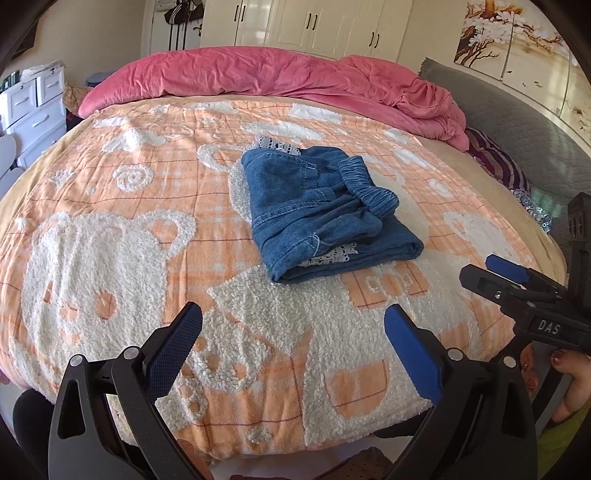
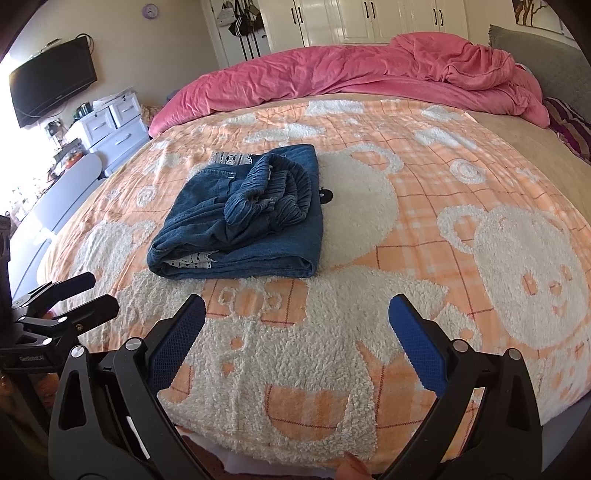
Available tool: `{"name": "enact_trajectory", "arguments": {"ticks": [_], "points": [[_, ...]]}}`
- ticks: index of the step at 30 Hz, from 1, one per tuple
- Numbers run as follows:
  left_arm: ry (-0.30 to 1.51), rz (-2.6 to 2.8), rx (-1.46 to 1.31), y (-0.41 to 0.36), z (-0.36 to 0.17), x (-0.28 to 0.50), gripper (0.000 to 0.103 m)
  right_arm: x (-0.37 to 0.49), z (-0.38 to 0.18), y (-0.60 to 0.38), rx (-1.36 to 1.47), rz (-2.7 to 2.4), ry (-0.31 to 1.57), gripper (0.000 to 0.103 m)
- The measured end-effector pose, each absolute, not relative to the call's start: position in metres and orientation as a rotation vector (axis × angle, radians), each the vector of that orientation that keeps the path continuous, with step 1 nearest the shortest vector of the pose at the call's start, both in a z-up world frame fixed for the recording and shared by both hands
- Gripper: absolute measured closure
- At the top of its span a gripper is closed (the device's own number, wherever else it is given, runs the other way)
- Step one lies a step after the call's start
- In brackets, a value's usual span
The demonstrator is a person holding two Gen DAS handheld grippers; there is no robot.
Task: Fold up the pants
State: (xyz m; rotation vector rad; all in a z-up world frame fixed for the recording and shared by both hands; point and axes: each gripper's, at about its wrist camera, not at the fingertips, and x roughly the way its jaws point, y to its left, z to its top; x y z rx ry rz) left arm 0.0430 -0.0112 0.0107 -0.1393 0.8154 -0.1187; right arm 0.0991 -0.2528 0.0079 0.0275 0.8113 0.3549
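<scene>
My left gripper (image 1: 293, 321) and right gripper (image 2: 297, 314) both gape wide, holding nothing, low in their frames. The folded denim pants (image 1: 325, 206) lie mid-frame on the orange bear blanket (image 1: 110, 192). Only my right view shows the television (image 2: 51, 81), upper left; pink duvet (image 1: 266, 75) behind.

Ahead of me spreads an orange checked blanket (image 1: 110, 192) with fluffy white bears. At twelve o'clock a crumpled pink duvet (image 1: 266, 74) lies along its far edge, white wardrobe doors (image 1: 314, 26) behind it. A grey headboard (image 1: 517, 122) stands at two o'clock, a white drawer unit (image 1: 33, 107) at ten. At ten o'clock in my right view hangs a dark television (image 2: 51, 81).
</scene>
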Motion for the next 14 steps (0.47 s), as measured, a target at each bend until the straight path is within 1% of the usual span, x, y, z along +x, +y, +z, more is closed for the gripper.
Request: {"name": "enact_trajectory", "arguments": {"ticks": [4,7,12,14], "points": [[0.808,-0.116,-0.159,-0.008,0.013,0.044,0.004,0.104,0.006,-0.255,0.039,0.349,0.823,0.009],[0.859,-0.034,-0.173,0.010,0.010,0.059,0.004,0.111,0.008,-0.265,0.052,0.334,0.816,0.009],[0.910,0.143,-0.175,0.071,0.000,0.103,0.004,0.145,0.012,-0.304,0.001,0.208,0.782,0.009],[0.923,0.236,-0.141,0.102,-0.007,0.126,0.004,0.172,0.013,-0.340,-0.010,0.111,0.780,0.009]]}}
